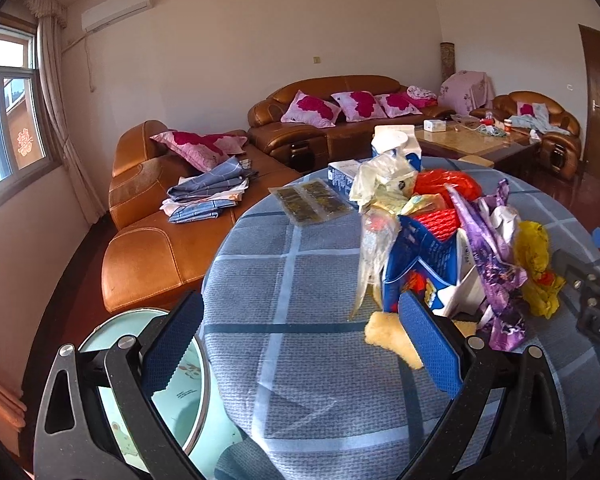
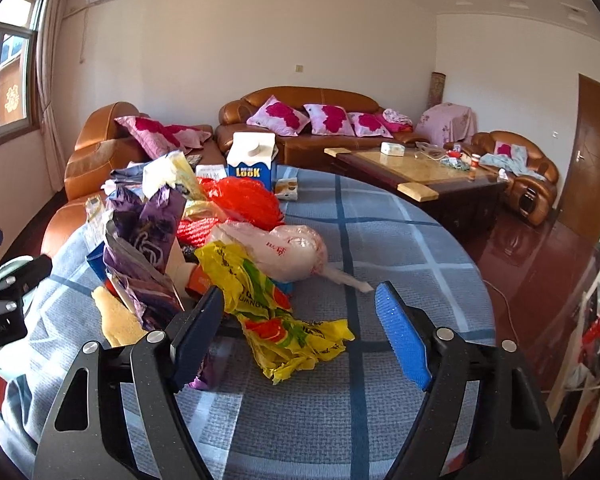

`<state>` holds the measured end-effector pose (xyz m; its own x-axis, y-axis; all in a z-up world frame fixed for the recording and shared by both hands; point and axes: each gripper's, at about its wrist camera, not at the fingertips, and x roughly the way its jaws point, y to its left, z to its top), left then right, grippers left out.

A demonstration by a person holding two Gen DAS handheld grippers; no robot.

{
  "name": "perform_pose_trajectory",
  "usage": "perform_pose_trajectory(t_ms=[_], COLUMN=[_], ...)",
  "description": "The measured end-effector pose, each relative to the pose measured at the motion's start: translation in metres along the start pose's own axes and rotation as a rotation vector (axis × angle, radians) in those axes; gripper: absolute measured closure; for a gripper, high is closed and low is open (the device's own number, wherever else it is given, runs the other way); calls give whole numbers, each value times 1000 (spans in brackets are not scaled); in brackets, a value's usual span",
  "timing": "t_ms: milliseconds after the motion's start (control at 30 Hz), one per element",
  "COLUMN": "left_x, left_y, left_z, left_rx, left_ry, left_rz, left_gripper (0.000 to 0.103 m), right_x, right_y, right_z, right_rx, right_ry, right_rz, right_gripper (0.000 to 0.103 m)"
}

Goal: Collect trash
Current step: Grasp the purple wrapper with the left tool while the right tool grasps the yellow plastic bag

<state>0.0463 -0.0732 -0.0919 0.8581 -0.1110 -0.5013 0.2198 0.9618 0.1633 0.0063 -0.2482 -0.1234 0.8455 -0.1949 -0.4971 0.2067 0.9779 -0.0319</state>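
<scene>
A heap of trash lies on the round table's blue checked cloth [image 1: 292, 280]: a torn blue carton [image 1: 420, 256], purple wrappers [image 1: 488, 248], a red bag [image 2: 244, 200], a pink-white bag [image 2: 284, 252], a LOOK milk carton [image 2: 252, 160] and a clear bag [image 1: 376, 240]. My left gripper [image 1: 300, 300] is open over bare cloth, left of the heap, with a yellow foam scrap [image 1: 392, 340] by its right finger. My right gripper [image 2: 300, 290] is open around the crumpled yellow plastic bag [image 2: 284, 320], which lies between the pads; the right pad stands apart from it.
A flat clear packet [image 1: 312, 200] lies at the table's far side. A round green stool top [image 1: 140, 360] sits below the table's left edge. Brown leather sofas [image 1: 172, 248] and a coffee table [image 2: 428, 168] stand behind. Red floor lies to the right.
</scene>
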Motion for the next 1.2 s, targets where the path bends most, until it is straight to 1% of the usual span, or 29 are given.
perform_pose_trajectory(t_ms=[33, 133, 233, 300, 400, 467, 500, 600, 667, 700, 767, 800, 833, 867, 900, 933, 967, 1000, 1133, 1200], left_x=[0, 1, -2, -4, -9, -11, -11, -11, -8, -5, 4, 9, 16, 20, 18, 17, 15, 15, 7, -1], left_y=[-3, -13, -23, -32, -50, -59, -63, -74, -81, -87, -94, -98, -101, -102, -102, -101, -100, -98, -98, -98], left_z=[2, 5, 6, 5, 3, 3, 3, 6, 8, 8, 7, 7, 5, 5, 5, 6, 7, 8, 11, 14], left_rx=[7, 23, 20, 23, 50, 69, 73, 81, 89, 100, 110, 116, 121, 117, 118, 116, 107, 97, 101, 104], left_ry=[-8, -11, -21, -23, -38, -44, -46, -58, -55, -48, -30, -16, 6, 18, 4, 1, 5, 4, -28, -49], left_rz=[-3, -15, -40, -66, -107, -118, -125, -141, -159, -166, -182, -197, -208, -220, -228, -246, -278, -304, -347, -349], left_gripper=[7, 7, 7, 7, 7, 7, 8, 8, 12, 14, 24, 33, 45, 52, 65, 73, 75, 81, 83, 83], right_x=[7, 10, 6, 7, 11, 18, 20, 18, 16, 16, 15, 16, 16, 16, 16, 17, 17, 17, 18, 17], right_y=[1, -7, -22, -26, -22, -26, -30, -43, -52, -56, -56, -56, -54, -53, -52, -53, -52, -51, -40, -33], right_z=[-3, -6, -7, -8, -12, -16, -17, -20, -22, -24, -26, -26, -27, -27, -28, -28, -28, -28, -25, -23], right_rx=[-20, -32, -17, -1, -38, -44, -35, -14, 11, 23, 29, 25, 14, 11, 14, 17, 18, 17, -19, -44], right_ry=[29, 62, 65, 65, 68, 92, 106, 96, 88, 85, 81, 80, 80, 80, 78, 77, 77, 76, 72, 69], right_rz=[-6, 10, -8, 5, 12, 22, 27, 5, -7, -5, 5, 7, 7, 8, 18, 27, 37, 43, 90, 110], right_gripper=[26, 29, 29, 29, 30, 35, 36, 36, 36, 36, 36, 36, 36, 36, 36, 36, 36, 36, 36, 36])
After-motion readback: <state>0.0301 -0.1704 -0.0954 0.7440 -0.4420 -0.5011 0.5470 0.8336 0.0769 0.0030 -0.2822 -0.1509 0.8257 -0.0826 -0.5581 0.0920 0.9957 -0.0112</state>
